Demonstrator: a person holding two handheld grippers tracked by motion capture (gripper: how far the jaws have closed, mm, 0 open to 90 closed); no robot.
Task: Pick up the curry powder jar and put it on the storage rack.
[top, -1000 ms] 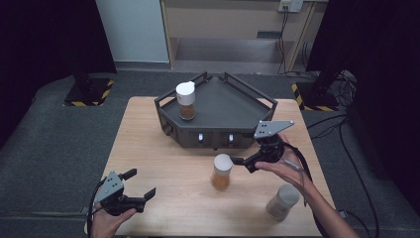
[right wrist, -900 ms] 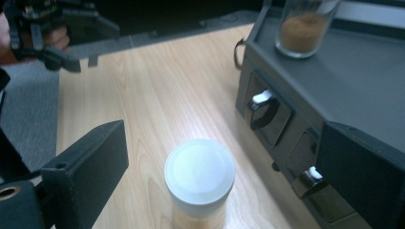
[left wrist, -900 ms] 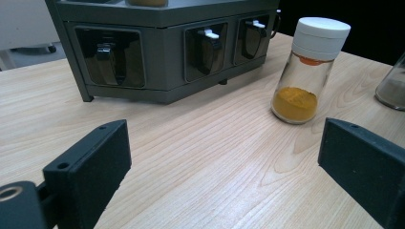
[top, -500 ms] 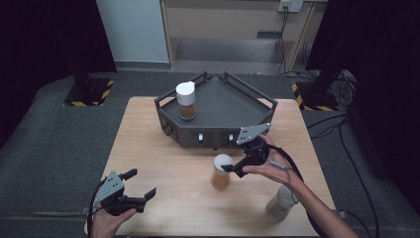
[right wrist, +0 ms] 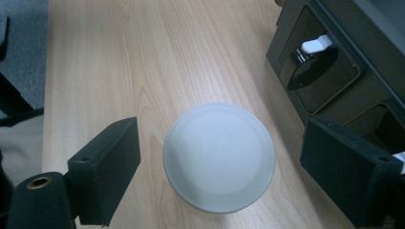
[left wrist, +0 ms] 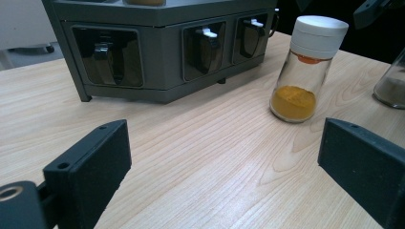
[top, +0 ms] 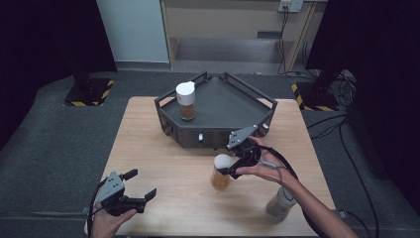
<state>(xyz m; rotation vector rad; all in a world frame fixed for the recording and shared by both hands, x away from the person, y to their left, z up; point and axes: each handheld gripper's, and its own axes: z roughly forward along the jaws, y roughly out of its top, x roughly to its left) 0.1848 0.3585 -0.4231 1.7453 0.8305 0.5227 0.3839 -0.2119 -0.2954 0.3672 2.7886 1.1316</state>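
Note:
A glass spice jar with yellow powder and a white cap stands upright on the wooden table, just in front of the dark rack. My right gripper hangs over it from the right. In the right gripper view the cap lies between the jaws with a gap on each side. The jaws have just been closing and the pads do not touch it. My left gripper rests open near the front left edge with nothing in it. In the left gripper view the same jar stands farther off.
A dark grey angular rack with front slots sits at the back of the table. On its left corner stands a white-capped jar of brown powder. Another jar with greyish contents stands at the front right, under my right forearm.
My right gripper has moved left from beside the yellow jar to over its cap, and its jaws have narrowed. The left gripper has stayed put.

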